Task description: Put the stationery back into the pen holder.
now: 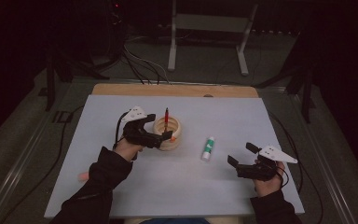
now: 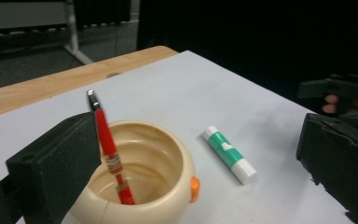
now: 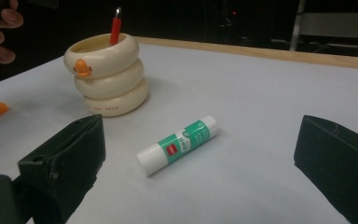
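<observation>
The left gripper [image 1: 161, 128] hangs just over the cream ring-stacked duck holder [image 1: 167, 133], its jaws spread wide and gripping nothing. The red pen [image 2: 109, 154] stands tilted inside that holder, right beside the left-hand jaw in the left gripper view but free of both pads, with its metal tip pointing up above the rim. The green and white glue stick [image 1: 208, 149] lies flat on the pale table sheet [image 1: 223, 186], between the two grippers and apart from the holder. The right gripper [image 1: 241, 160] sits low near the table, jaws released and empty; the glue stick lies just ahead of them, the holder farther ahead.
</observation>
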Demonstrator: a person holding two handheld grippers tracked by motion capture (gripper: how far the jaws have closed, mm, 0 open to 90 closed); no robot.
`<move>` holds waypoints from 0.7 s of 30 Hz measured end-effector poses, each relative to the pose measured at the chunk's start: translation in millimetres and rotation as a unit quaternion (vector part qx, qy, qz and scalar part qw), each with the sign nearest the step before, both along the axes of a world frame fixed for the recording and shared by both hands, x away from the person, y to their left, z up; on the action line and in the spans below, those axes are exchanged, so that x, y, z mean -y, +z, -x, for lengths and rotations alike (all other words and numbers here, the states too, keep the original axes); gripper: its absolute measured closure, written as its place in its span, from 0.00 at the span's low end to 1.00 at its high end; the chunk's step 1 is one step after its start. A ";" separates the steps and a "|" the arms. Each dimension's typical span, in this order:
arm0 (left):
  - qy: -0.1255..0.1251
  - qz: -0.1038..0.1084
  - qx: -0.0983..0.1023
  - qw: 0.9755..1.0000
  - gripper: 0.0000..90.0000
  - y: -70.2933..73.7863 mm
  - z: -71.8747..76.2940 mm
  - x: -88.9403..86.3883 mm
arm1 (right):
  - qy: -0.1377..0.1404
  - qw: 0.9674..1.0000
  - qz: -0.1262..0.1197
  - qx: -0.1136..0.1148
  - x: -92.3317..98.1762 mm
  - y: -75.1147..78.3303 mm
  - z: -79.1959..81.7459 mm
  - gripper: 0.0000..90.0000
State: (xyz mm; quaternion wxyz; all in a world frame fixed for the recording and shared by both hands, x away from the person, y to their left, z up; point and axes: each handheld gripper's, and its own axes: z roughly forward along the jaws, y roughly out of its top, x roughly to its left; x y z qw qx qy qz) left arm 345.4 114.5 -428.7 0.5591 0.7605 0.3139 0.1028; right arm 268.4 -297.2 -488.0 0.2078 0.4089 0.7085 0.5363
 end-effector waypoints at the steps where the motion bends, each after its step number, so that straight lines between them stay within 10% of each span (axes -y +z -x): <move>1: -0.006 -0.002 0.001 1.000 0.00 0.8 0.8 -1.4 | 0.000 1.000 0.001 -0.002 0.2 -0.5 0.1 0.02; 21: -0.073 -0.037 0.009 0.997 0.00 9.7 24.9 -29.2 | 0.024 1.000 -0.007 -0.008 0.2 -5.8 5.3 0.02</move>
